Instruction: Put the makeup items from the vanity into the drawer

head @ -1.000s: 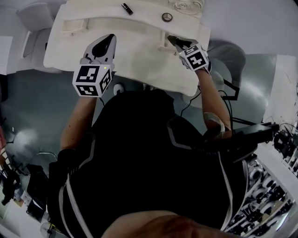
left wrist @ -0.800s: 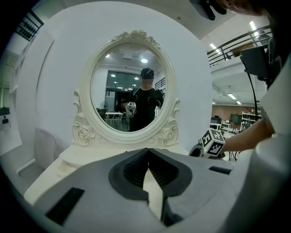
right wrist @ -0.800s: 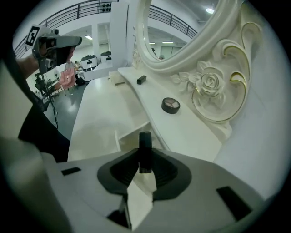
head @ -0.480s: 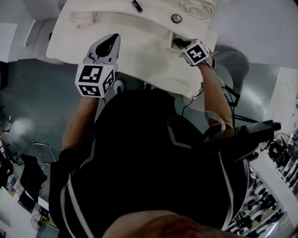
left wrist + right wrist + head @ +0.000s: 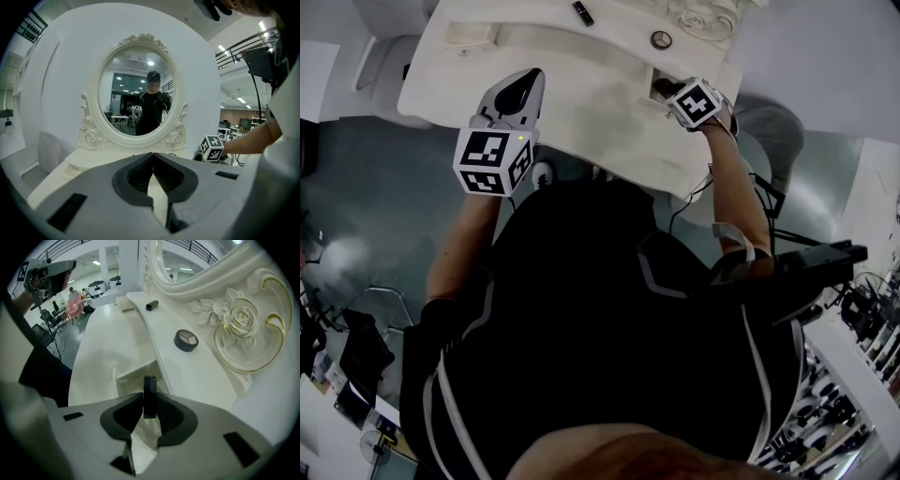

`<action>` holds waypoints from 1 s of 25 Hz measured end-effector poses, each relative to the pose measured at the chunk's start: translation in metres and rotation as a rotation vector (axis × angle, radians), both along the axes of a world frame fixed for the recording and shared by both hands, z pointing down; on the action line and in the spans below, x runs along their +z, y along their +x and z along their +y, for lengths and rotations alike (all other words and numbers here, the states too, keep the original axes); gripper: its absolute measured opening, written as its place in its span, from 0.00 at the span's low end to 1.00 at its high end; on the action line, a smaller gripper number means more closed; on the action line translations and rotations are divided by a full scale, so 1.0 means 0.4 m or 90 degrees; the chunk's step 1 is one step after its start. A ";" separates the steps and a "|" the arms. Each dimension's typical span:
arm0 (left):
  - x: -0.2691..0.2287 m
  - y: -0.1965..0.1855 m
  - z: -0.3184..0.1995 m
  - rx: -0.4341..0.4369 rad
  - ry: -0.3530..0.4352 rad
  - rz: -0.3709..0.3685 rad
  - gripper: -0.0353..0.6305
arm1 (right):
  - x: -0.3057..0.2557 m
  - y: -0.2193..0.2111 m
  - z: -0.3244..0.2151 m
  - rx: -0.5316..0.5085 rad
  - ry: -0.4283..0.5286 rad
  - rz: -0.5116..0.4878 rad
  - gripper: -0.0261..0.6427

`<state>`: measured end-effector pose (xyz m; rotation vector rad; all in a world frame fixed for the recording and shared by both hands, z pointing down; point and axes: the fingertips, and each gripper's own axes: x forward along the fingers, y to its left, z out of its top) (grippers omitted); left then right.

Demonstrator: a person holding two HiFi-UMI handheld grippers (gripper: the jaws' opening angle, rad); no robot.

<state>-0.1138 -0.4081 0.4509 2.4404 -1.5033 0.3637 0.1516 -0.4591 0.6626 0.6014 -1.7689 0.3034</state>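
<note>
My right gripper (image 5: pixel 150 403) points steeply down, shut on a slim black makeup item (image 5: pixel 150 389) held edge-on over the open drawer (image 5: pixel 137 374) of the white vanity. In the head view the right gripper (image 5: pixel 664 87) sits at that drawer (image 5: pixel 654 77). On the vanity shelf lie a round dark compact (image 5: pixel 186 340) (image 5: pixel 661 39) and a short black tube (image 5: pixel 152 305) (image 5: pixel 582 13). My left gripper (image 5: pixel 526 86) hovers over the left part of the tabletop, its jaws shut with nothing between them (image 5: pixel 152 158).
An oval mirror (image 5: pixel 137 93) in a carved frame rises behind the tabletop (image 5: pixel 581 103). A small white box (image 5: pixel 124 309) rests at the shelf's far left. A padded chair (image 5: pixel 49 150) stands left of the vanity.
My right gripper has tipped further down and sunk toward the drawer opening with the black item still in it. The left gripper has stayed put.
</note>
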 end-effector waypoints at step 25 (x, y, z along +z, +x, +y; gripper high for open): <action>-0.030 -0.005 -0.034 0.052 0.017 0.009 0.06 | -0.089 0.016 -0.010 0.111 0.030 -0.078 0.30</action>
